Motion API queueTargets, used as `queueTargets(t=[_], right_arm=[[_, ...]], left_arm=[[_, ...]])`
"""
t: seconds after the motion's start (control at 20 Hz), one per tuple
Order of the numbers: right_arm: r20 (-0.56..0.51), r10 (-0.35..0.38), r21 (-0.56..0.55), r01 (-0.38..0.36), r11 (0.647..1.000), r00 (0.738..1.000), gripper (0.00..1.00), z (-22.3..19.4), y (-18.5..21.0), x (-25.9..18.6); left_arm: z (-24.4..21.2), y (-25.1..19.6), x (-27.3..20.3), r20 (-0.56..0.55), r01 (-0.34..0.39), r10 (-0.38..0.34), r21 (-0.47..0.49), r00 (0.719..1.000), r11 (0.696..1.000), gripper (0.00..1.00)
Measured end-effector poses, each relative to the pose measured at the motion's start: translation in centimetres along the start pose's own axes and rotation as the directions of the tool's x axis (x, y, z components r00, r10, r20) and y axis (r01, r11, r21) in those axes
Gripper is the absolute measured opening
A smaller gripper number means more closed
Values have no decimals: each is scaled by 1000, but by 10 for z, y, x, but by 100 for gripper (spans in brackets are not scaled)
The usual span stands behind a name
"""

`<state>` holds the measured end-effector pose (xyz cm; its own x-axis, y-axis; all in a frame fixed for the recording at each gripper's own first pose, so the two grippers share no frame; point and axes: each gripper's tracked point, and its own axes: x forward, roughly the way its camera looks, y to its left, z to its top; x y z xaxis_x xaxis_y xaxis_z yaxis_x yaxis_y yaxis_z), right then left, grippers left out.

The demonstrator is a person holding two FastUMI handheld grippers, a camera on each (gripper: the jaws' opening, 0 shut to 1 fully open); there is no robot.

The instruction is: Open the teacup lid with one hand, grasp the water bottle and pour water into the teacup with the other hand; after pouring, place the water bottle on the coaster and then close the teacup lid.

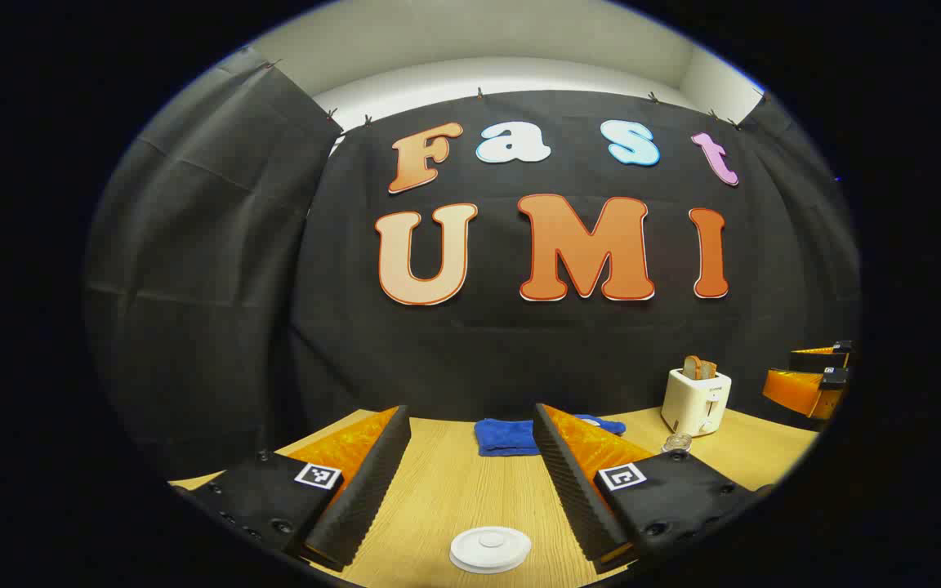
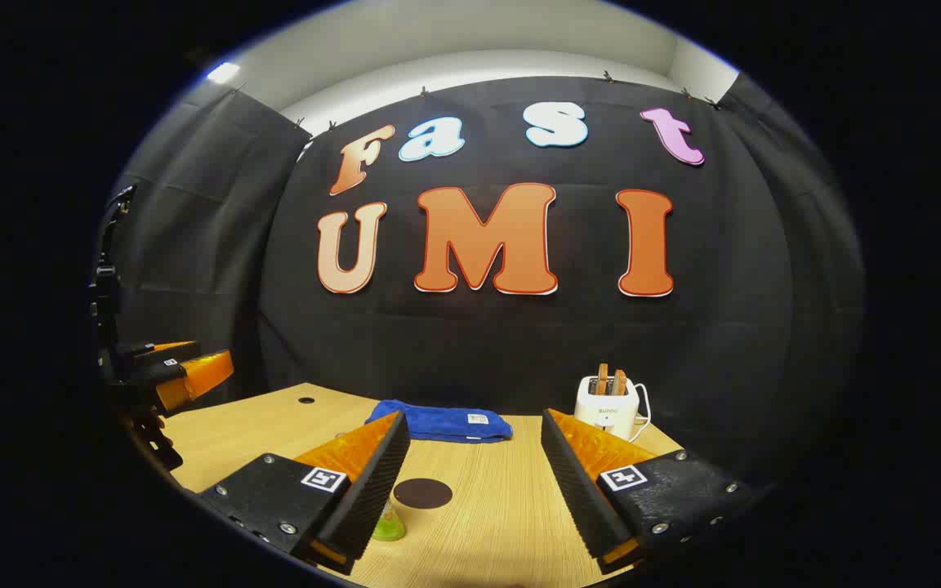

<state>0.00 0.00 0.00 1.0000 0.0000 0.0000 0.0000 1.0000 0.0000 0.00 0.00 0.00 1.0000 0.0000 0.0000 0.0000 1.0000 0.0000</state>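
Wooden table (image 2: 503,506): one coaster (image 2: 422,493), one toaster (image 2: 606,406).

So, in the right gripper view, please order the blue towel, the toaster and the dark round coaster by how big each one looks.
1. blue towel, the widest.
2. toaster.
3. coaster, close to the toaster in look; it lies nearer the camera, so this order is unsure.

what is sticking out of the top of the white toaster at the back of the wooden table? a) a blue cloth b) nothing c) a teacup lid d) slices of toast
d: brown slices of toast stand up out of the slots of the white toaster, while the folded blue cloth lies apart from it on the light wooden table.
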Motion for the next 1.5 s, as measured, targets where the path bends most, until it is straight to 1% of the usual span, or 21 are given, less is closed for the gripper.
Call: queueTargets(t=[0.35, 0.5, 0.75, 0.95, 1.1, 1.25, 1.4, 1.5], right_arm=[[-14, 18, 1, -18, 1000, 1000, 97, -3, 3, 3], [-14, 22, -1, -22, 1000, 1000, 97, -4, 5, 3], [-18, 18, -7, -18, 1000, 1000, 97, -9, 4, 3], [-23, 13, -6, -13, 1000, 1000, 97, -17, 3, 6], [-38, 42, 6, -42, 999, 998, 97, -28, 11, 8], [-50, 75, 4, -75, 997, 996, 97, -40, 21, 10], [-50, 119, -7, -120, 993, 992, 97, -51, 35, 11], [-75, 158, 2, -158, 987, 985, 97, -67, 48, 12]], left_arm=[[0, -2, 2, -12, -1, 1, 15, 1000, 1000, 99], [-3, -3, 2, -20, 2, -2, 8, 1000, 1000, 99], [-13, -3, 4, -39, -6, 6, 17, 999, 1000, 98], [-26, -9, 7, -50, 10, -10, 9, 999, 1000, 99], [-49, -13, 9, -88, 22, -21, 14, 996, 1000, 99], [-70, -20, 10, -127, 50, -50, -5, 991, 999, 99], [-88, -21, 12, -148, 69, -72, -23, 986, 997, 99], [-106, -25, 12, -169, 90, -96, -39, 981, 995, 99]])
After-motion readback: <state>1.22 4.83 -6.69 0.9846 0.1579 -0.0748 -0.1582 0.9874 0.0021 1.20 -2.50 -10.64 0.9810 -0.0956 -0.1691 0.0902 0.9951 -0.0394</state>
